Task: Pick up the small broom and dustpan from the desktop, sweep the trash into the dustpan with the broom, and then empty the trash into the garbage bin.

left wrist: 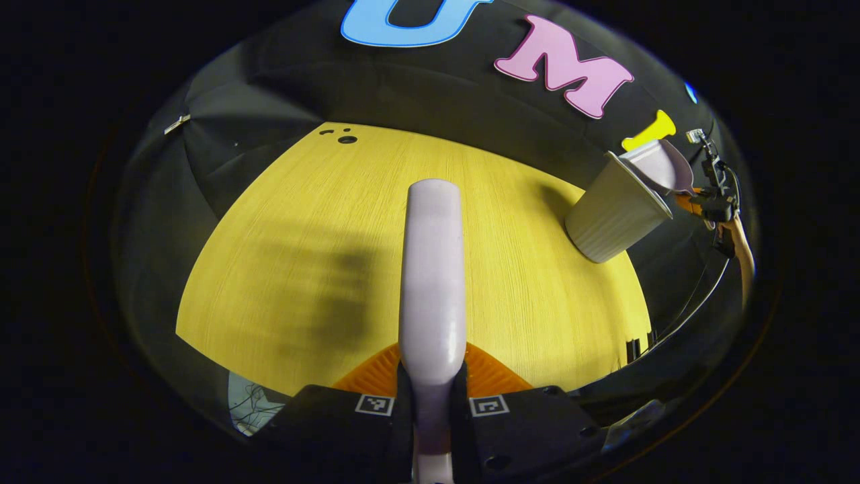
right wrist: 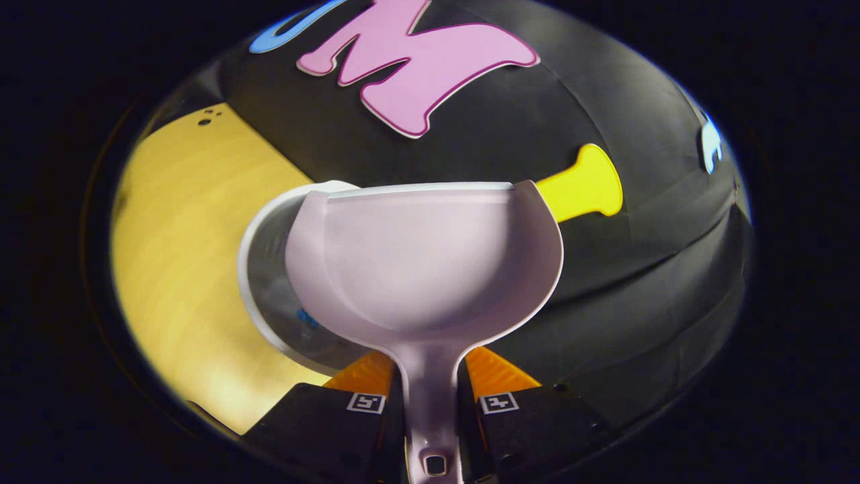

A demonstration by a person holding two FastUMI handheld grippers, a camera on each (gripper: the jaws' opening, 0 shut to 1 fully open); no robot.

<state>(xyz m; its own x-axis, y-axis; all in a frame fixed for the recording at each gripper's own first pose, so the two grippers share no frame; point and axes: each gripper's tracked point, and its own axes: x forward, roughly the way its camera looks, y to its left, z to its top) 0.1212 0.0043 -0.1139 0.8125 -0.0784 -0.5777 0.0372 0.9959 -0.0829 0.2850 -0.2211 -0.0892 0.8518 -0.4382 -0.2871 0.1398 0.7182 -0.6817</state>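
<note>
Dustpan tipped over the bin, broom held out over the surface.

In the right gripper view the right tool (right wrist: 431, 403) pinches the stem of the dustpan (right wrist: 420, 262), both fingers pressed on it at bottom centre; the pan's scoop fills the middle of the frame, and its far lip sits over the bin's (right wrist: 259, 269) open mouth, whose white rim curves out at the pan's left. Something small and bluish lies inside the bin, too blurred to name. In the left gripper view the left tool (left wrist: 431, 396) is clamped on the broom (left wrist: 432, 269) handle, which runs straight up from bottom centre above the yellow surface (left wrist: 282, 222). At the right of that frame the ribbed bin stands with the dustpan tilted over its rim, a hand and the other tool just behind.
</note>
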